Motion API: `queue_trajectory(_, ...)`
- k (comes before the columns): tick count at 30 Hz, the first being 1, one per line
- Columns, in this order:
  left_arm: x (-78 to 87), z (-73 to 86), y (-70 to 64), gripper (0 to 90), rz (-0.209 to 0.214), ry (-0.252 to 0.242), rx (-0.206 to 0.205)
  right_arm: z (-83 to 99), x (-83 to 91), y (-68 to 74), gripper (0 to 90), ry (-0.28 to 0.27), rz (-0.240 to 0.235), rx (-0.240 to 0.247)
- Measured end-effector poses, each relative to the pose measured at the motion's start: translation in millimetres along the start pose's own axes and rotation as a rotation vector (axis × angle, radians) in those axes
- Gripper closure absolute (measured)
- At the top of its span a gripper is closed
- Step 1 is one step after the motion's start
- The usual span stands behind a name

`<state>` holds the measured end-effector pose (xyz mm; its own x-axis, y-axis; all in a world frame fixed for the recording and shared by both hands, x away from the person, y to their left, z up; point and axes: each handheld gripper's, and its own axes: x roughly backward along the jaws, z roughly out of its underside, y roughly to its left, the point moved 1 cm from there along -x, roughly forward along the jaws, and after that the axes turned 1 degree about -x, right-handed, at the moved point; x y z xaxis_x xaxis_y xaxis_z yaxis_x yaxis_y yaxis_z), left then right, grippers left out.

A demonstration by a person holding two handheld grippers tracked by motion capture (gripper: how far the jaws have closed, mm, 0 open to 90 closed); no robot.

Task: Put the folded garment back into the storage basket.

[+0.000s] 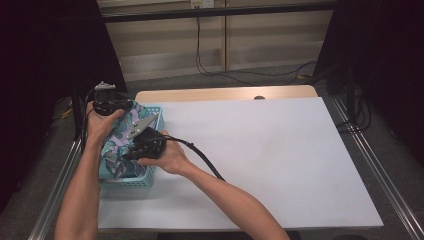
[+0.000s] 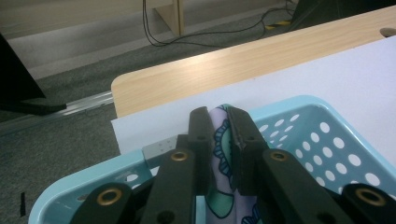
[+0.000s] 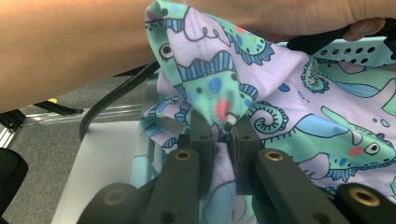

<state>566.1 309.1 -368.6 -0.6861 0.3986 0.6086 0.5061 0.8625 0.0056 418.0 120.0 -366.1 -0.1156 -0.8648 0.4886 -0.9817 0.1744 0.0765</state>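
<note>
Overhead plus two close tong-cameras

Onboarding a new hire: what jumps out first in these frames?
The patterned cloth heaped in the blue basket at the table's left edge. Both grippers are shut on it: the left gripper over the basket's far rim, the right gripper pinching a fold nearer the person.
</note>
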Motion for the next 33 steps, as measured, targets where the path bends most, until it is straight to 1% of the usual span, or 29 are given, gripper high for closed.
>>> queue_trajectory(1,-0.1,-0.1,0.0,80.6,0.003,-0.004,0.005,0.4,-0.6,-0.8,83.4,0.004,0.003,-0.004)
queue_trajectory(2,-0.9,0.0,-0.6,80.6,-0.008,-0.001,-0.005,1.8,-2.9,-2.4,83.4,0.008,0.003,-0.001)
queue_trajectory(3,-0.9,0.0,-0.6,80.6,-0.008,-0.001,-0.005,1.8,-2.9,-2.4,83.4,0.008,0.003,-0.001)
queue_trajectory(4,-2.0,0.9,-0.8,80.6,-0.006,0.019,-0.021,3.4,-5.0,-2.9,83.4,0.013,0.001,-0.006)
queue_trajectory(5,-2.4,1.4,-0.1,80.7,-0.013,0.015,-0.017,3.8,-5.9,-2.8,83.4,0.018,0.006,-0.004)
queue_trajectory(6,-1.9,2.0,1.6,80.6,-0.014,0.031,-0.032,4.1,-7.0,-2.7,83.4,0.018,0.005,-0.006)
queue_trajectory(7,-1.9,2.0,1.6,80.6,-0.014,0.031,-0.032,4.3,-8.2,-2.7,83.4,0.018,0.001,-0.006)
queue_trajectory(8,-4.4,3.1,0.6,80.6,-0.019,0.009,-0.004,4.3,-8.2,-2.7,83.4,0.018,0.001,-0.006)
queue_trajectory(9,-3.5,3.4,2.5,80.7,-0.017,0.037,-0.029,4.6,-9.3,-2.2,83.4,0.024,0.005,-0.003)
queue_trajectory(12,-4.6,4.4,2.2,80.6,-0.02,0.028,-0.016,6.7,-12.8,-4.3,83.4,0.031,0.003,-0.013)
queue_trajectory(14,-5.1,4.9,0.8,80.6,-0.018,0.032,-0.015,7.3,-13.7,-4.6,83.4,0.034,0.008,-0.011)
queue_trajectory(15,-5.4,5.3,0.6,80.6,-0.024,0.035,-0.019,8.6,-15.5,-4.5,83.4,0.044,0.008,-0.006)
queue_trajectory(17,-6.5,6.8,0.7,80.6,-0.023,0.027,-0.013,9.1,-16.8,-4.1,83.4,0.046,0.014,-0.008)
queue_trajectory(18,-7.0,7.9,0.9,80.6,-0.021,0.037,-0.008,9.3,-17.9,-3.7,83.4,0.05,0.013,-0.014)
queue_trajectory(19,-6.9,9.0,2.7,80.6,-0.019,0.05,-0.019,9.3,-19.3,-3.7,83.4,0.048,0.014,-0.012)
queue_trajectory(21,-9.0,10.7,3.3,80.6,-0.025,0.028,0.007,9.2,-21.9,-4.0,83.4,0.05,0.015,-0.014)
queue_trajectory(22,-8.0,11.6,4.6,80.6,-0.022,0.045,-0.003,9.3,-25.0,-4.4,83.4,0.056,0.017,-0.011)
queue_trajectory(23,-7.6,11.8,5.7,80.6,-0.03,0.048,-0.013,9.3,-25.0,-4.4,83.4,0.056,0.017,-0.011)
queue_trajectory(24,-7.7,12.6,5.1,80.6,-0.022,0.048,0.005,10.1,-28.0,-4.7,83.4,0.063,0.017,-0.014)
queue_trajectory(25,-8.2,13.1,5.6,80.6,-0.025,0.037,0.005,10.1,-28.0,-4.7,83.4,0.063,0.017,-0.014)
queue_trajectory(26,-8.3,13.6,5.6,80.6,-0.026,0.04,0.01,10.6,-29.7,-4.4,83.4,0.065,0.013,-0.021)
queue_trajectory(27,-8.4,14.2,6.7,80.6,-0.026,0.035,0.002,11.4,-31.3,-4.7,83.4,0.065,0.008,-0.014)
queue_trajectory(29,-9.1,16.2,7.4,80.5,-0.032,0.038,0.007,12.4,-33.1,-3.8,83.4,0.076,0.01,-0.013)
queue_trajectory(30,-8.8,17.6,8.5,80.5,-0.027,0.051,0.001,13.3,-34.7,-3.9,83.4,0.082,0.009,-0.013)
queue_trajectory(31,-9.2,19.4,9.1,80.5,-0.03,0.047,0.014,13.5,-35.0,-3.7,83.3,0.083,0.008,-0.017)
queue_trajectory(32,-7.3,20.3,11.1,80.5,-0.017,0.079,-0.015,14.0,-35.5,-4.3,83.3,0.086,0.011,-0.015)
queue_trajectory(33,-7.3,20.3,11.1,80.5,-0.017,0.079,-0.015,14.0,-35.5,-4.3,83.3,0.086,0.011,-0.015)
